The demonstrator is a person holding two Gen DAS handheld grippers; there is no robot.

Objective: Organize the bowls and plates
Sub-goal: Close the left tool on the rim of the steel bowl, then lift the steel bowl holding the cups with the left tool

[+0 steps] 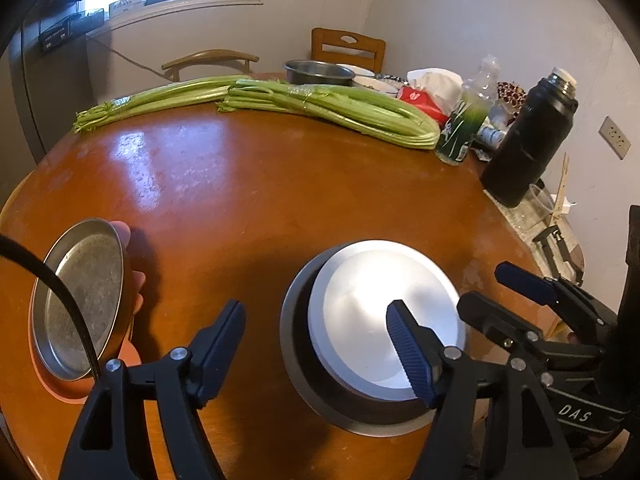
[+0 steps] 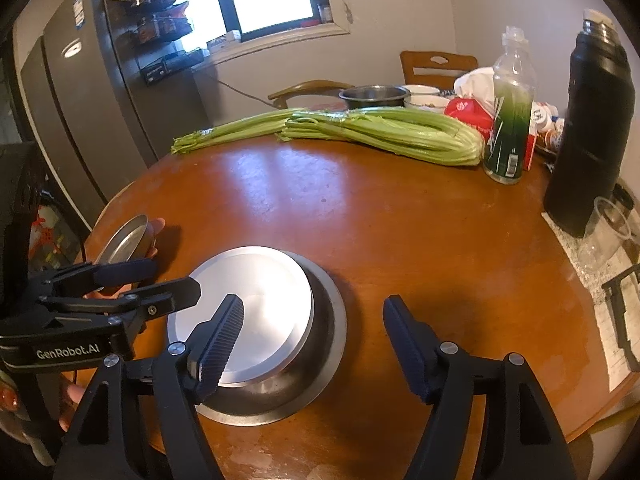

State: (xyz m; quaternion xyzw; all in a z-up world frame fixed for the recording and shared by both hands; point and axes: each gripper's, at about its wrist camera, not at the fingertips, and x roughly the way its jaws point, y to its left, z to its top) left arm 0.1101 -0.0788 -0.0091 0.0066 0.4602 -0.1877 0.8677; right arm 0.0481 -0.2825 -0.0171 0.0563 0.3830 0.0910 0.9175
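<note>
A steel bowl [image 1: 372, 320] [image 2: 256, 320] lies near the round wooden table's [image 1: 240, 184] front edge. It looks upside down, with a bright flat disc on top and a dark flared rim on the wood. My left gripper [image 1: 316, 354] is open and straddles the bowl's left rim; it also shows in the right wrist view as the left gripper [image 2: 176, 278]. My right gripper [image 2: 314, 340] [image 1: 480, 286] is open over the bowl's right rim. Neither grips anything. At the left, a bare hand [image 1: 134, 276] holds a steel plate [image 1: 80, 300] [image 2: 124, 240] tilted on edge.
Two celery bunches [image 1: 320, 100] lie across the far side. Behind them are another steel bowl [image 2: 374, 96] and white bowls. A green-labelled bottle [image 2: 510, 120], a black flask [image 2: 592, 120] and a plastic cup [image 2: 604, 236] stand at the right. A fridge [image 2: 80, 100] stands left.
</note>
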